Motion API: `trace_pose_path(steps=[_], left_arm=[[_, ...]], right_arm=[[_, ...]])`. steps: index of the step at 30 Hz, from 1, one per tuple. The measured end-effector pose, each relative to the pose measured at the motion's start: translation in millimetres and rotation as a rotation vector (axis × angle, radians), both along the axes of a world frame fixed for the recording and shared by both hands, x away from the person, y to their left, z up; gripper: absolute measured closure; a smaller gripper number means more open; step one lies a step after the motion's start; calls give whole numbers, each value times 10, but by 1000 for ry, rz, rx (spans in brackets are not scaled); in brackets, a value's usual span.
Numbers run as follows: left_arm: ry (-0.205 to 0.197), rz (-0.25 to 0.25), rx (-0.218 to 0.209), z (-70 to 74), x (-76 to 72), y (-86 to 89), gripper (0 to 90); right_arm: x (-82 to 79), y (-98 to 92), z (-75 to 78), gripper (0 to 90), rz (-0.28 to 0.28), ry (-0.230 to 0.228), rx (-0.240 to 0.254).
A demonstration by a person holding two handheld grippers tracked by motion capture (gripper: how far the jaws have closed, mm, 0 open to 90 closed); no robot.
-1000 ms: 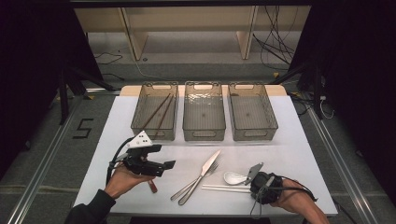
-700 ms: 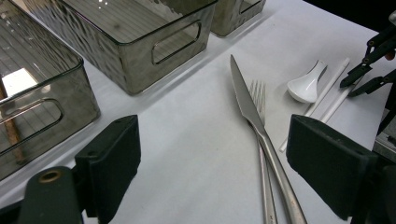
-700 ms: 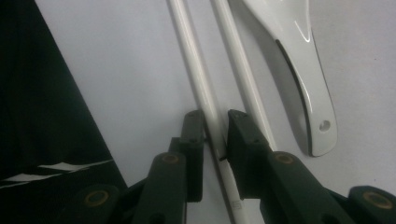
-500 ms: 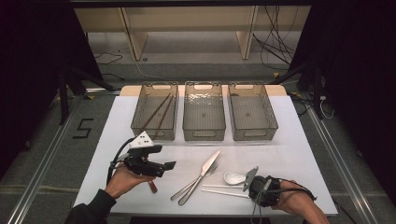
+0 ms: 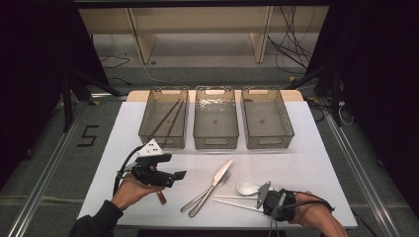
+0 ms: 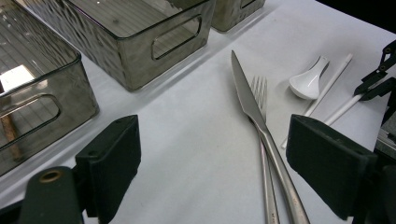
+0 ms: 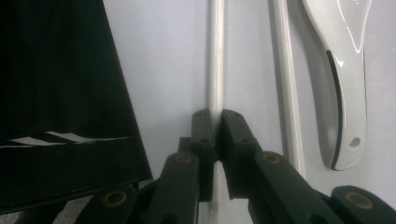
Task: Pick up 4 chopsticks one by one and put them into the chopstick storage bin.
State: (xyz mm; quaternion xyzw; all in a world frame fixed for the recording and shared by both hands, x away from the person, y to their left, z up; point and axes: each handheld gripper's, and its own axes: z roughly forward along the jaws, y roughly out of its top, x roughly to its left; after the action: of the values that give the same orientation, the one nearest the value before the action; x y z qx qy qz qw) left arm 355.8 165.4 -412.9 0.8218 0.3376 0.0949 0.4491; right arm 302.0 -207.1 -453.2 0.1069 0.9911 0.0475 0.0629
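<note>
At the near right edge of the table, the right gripper [image 7: 215, 122] has just been closing and now pinches the nearer white chopstick [image 7: 215, 60], which lies flat beside its twin [image 7: 286, 93] and the white spoon [image 7: 341, 70]. A lift looks ready. Farther left, the left gripper [image 6: 210, 163] hovers spread and empty near the knife [image 6: 252, 107].

Bright bench, dark room all around

Light from above makes the white bench [image 5: 306, 163] shine, while the room's sides stay black. Shadows under things are soft and small. The white spoon [image 7: 343, 70] has shiny glare spots. In the gripper views, the black jaws up close look blurry, and the high view is grainy.
</note>
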Motion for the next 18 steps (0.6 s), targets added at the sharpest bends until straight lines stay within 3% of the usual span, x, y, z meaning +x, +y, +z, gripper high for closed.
trace_pose_path(steps=[4,15,18], left_arm=[[-1,0,0,2,0,2,176],[-2,-13,-9,27,-6,-20,176],[-8,-22,-14,50,-22,-42,176]], right_arm=[[-25,-1,6,850,19,27,24],[-45,20,166,851,-8,-25,155],[-24,19,223,850,-55,-48,217]])
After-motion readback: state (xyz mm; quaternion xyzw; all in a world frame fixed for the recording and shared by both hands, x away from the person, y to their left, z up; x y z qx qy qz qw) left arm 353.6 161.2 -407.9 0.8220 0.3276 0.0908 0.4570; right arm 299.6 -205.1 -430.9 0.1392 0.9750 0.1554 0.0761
